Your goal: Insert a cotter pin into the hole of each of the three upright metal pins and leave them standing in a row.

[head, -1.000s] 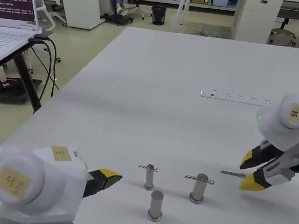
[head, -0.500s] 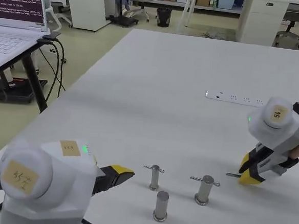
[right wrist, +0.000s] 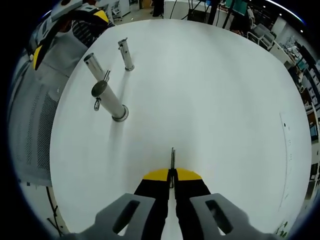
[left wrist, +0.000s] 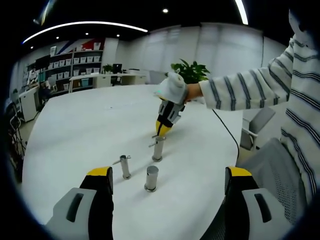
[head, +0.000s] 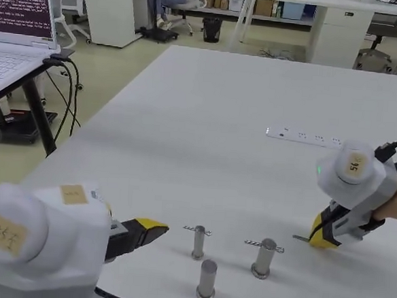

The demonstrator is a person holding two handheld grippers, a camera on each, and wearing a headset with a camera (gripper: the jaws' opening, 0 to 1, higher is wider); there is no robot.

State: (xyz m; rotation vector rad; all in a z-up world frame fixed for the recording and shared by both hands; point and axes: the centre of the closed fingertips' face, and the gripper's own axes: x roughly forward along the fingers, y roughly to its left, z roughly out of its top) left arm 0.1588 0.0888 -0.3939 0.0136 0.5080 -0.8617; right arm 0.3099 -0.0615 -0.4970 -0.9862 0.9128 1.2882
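Right gripper (right wrist: 173, 175) has come down to the table (head: 186, 134) since a second ago, jaws clamped on the loose cotter pin (right wrist: 172, 155); left gripper (left wrist: 168, 174) hovers, jaws apart; left metal pin (head: 198, 242) holds a fitted cotter (head: 197, 229); front metal pin (head: 207, 280) empty (hole unseen); right metal pin (head: 264, 258) likewise fitted; best to lift level, feed squarely.
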